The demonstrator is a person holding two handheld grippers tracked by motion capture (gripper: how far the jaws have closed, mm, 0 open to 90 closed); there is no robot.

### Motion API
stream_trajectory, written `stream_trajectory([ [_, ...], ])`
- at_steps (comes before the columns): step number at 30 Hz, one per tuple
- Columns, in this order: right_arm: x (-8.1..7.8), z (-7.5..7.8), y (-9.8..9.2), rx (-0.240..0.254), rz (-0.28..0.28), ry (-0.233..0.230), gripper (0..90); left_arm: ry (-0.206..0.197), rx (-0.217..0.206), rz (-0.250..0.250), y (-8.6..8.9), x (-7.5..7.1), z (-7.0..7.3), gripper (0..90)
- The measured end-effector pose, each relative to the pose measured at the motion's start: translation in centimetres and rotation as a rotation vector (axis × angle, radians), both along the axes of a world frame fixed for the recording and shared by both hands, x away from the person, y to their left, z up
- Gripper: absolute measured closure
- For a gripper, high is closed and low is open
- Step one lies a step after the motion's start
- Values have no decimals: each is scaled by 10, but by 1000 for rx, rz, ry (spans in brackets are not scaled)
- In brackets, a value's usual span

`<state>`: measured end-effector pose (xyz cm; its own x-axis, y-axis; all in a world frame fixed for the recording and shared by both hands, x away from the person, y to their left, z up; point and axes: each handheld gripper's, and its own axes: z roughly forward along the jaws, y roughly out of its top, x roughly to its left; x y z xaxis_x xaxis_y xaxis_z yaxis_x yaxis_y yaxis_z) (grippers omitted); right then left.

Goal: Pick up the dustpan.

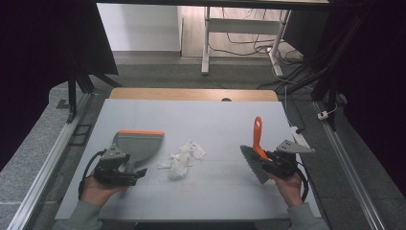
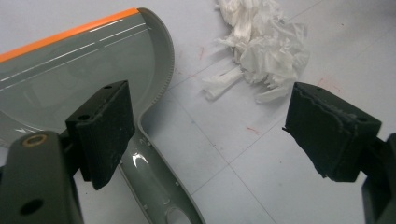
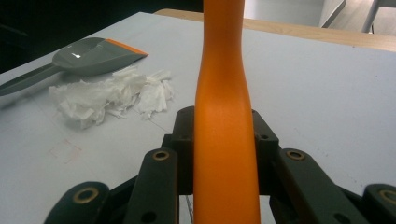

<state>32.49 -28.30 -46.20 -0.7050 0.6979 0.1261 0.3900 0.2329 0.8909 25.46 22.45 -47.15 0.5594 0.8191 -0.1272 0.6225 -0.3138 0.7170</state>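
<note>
A grey dustpan (image 1: 137, 143) with an orange front lip lies at the table's left. Its handle (image 2: 156, 191) runs toward me beside the left pad (image 2: 105, 130) of my left gripper (image 1: 130, 171), whose jaws stand wide apart and press on nothing. A heap of torn white paper (image 1: 183, 158) lies mid-table, just right of the pan and ahead of the left gripper (image 2: 215, 126). At the right, my right gripper (image 1: 271, 161) is shut on the orange handle (image 3: 224, 107) of a small brush (image 1: 257, 139). The handle points away from me and the grey bristles (image 1: 253, 165) hang left of the jaws.
The pale grey tabletop (image 1: 215, 120) has a wooden strip along its far edge. Aluminium rails (image 1: 52, 158) run along both sides. Bare surface lies between the paper and the brush. Faint red marks dot the table near the paper.
</note>
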Motion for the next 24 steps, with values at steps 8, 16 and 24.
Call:
stream_trajectory([
  [8,-1,1,-3,2,-9,-1,700,37,14,23,1,4,14,166],
  [16,0,-1,-6,21,-24,15,700,183,131,117,0,25,24,139],
  [24,0,-2,-5,17,-24,16,700,279,92,213,14,29,14,120],
])
